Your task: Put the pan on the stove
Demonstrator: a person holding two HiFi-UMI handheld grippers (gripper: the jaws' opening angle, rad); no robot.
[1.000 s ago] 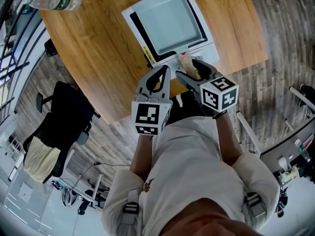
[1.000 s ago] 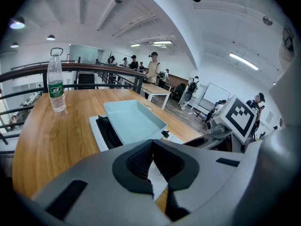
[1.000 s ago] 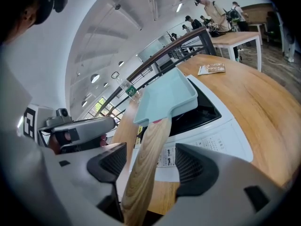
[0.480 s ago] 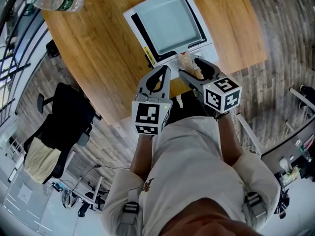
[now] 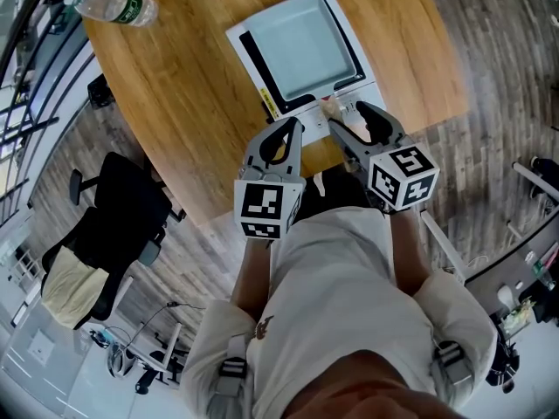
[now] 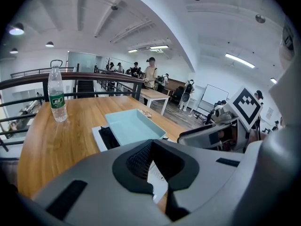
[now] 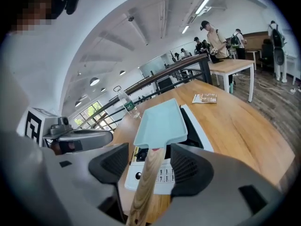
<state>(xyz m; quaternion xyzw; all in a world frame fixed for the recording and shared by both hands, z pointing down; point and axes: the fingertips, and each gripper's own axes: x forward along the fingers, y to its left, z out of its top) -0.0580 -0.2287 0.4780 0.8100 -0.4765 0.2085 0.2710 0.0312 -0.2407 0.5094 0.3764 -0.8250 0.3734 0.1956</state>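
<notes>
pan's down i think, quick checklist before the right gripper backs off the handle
1. pan resting on the stove: ok
2. right gripper free of the wooden handle: ok, handle between the jaws with gaps both sides, though they have just been closing slightly
3. left gripper out of the way: ok, shut, empty, short of the stove
4. bottle clear: ok, far off
5. pan centred on the stove: cannot tell

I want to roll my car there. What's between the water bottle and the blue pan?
Bare wooden table, then the stove's white edge under the pan; the head view shows it.
</notes>
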